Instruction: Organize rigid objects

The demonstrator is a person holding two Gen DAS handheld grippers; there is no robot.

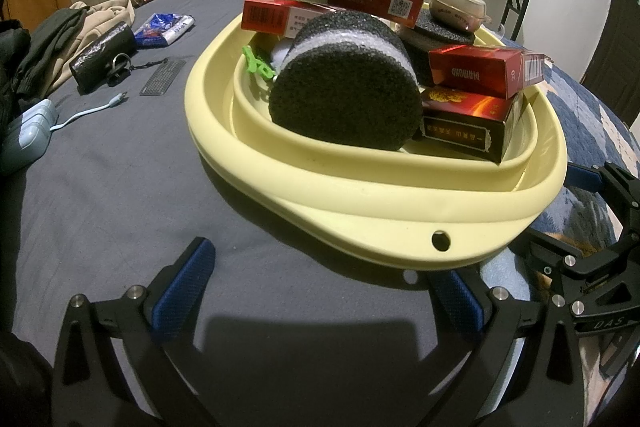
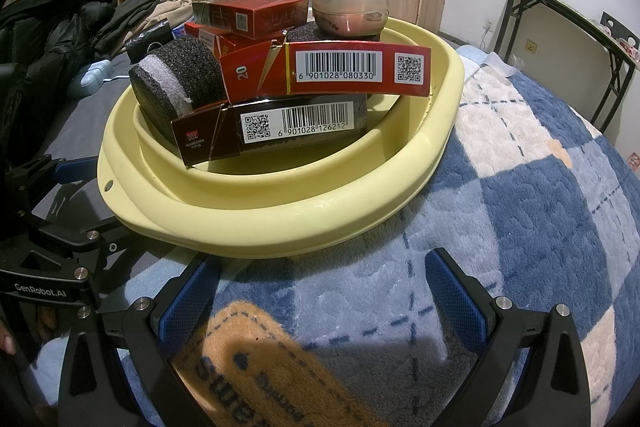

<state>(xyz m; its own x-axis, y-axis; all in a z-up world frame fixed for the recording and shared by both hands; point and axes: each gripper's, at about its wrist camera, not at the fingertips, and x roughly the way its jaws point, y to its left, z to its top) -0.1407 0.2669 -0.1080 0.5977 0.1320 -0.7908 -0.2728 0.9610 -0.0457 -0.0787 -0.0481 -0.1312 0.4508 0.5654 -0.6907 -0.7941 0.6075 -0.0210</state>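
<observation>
Counted in the yellow basin (image 1: pixel 360 203): four cigarette cartons (image 2: pixel 332 73), two foam discs (image 1: pixel 344 99), one lidded jar (image 2: pixel 351 10) and one green clip (image 1: pixel 256 63). The basin sits on a bed, straddling the grey sheet (image 1: pixel 120 187) and the blue checked blanket (image 2: pixel 520 227). Left tongs (image 1: pixel 320 291) and right tongs (image 2: pixel 320 291) are both spread wide and empty, each low over the bedding, just short of the basin's near rim.

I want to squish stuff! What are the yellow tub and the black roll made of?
The yellow tub looks like smooth, slightly glossy plastic or rubbery silicone, with folded rings around its wall. The black roll seems to be foam: it looks rough and full of tiny holes, with a white band.
</observation>
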